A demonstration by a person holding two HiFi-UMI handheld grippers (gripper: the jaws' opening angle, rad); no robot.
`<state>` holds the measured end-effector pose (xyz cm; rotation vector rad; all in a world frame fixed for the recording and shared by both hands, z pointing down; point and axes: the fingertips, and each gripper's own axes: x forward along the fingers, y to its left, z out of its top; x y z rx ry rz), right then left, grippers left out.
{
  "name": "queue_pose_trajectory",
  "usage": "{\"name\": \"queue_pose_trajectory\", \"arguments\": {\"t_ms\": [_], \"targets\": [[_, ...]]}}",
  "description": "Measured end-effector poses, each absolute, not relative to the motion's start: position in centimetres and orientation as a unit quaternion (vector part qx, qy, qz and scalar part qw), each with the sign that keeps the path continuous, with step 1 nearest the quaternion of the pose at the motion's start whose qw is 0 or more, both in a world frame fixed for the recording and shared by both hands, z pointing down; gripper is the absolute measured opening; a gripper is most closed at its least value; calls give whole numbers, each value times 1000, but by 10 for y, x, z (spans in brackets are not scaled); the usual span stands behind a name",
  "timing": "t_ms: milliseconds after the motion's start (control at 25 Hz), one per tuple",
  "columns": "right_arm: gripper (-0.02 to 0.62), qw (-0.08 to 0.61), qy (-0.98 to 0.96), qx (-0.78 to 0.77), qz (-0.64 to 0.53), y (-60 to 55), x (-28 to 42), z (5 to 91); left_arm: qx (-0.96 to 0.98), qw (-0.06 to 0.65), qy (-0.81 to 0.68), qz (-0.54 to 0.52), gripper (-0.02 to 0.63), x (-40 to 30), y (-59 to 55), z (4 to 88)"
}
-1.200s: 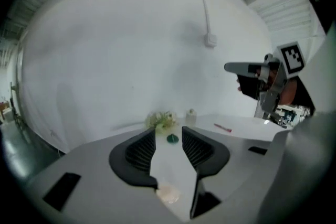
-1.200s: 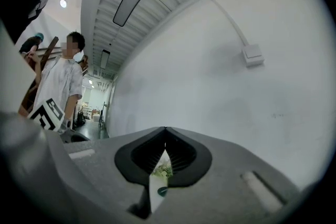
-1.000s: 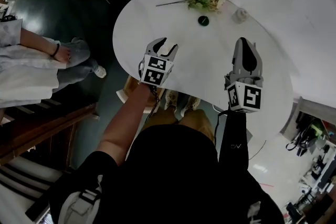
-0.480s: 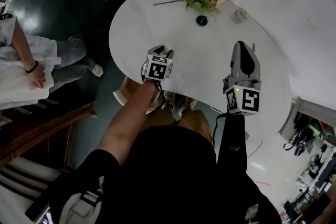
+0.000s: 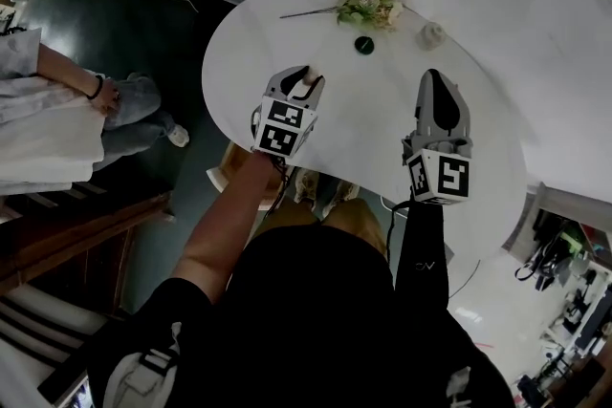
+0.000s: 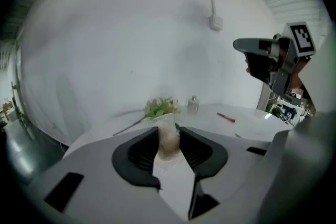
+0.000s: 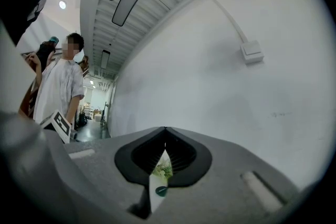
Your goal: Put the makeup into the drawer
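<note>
Beige makeup tube (image 6: 168, 143), one, gripped by left tongs (image 6: 168, 130), just closed onto it; right tongs (image 7: 165, 130) clenched.

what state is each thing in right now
left hand-held gripper: jaws have just been closing, now shut on the beige makeup item
right hand-held gripper: shut, empty
flowers: lying flat on the table
small bottle: upright on the table
dark round item: resting on the table near the flowers
red stick: lying flat on the table
</note>
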<state>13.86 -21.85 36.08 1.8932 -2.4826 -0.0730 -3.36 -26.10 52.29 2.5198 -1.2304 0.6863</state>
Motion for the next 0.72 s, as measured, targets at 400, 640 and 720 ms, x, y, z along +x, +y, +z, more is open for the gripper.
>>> {"name": "queue_pose_trajectory", "arguments": {"t_ms": [400, 640, 720], "targets": [[5, -14, -795, 604, -56, -208, 147, 327, 898, 8, -427, 109, 127, -5, -239, 363], [5, -22, -808, 585, -64, -196, 169, 311, 891, -9, -448, 73, 129, 18, -221, 325], [5, -26, -817, 572, -60, -194, 176, 314, 885, -10, -459, 73, 129, 26, -214, 325]]}}
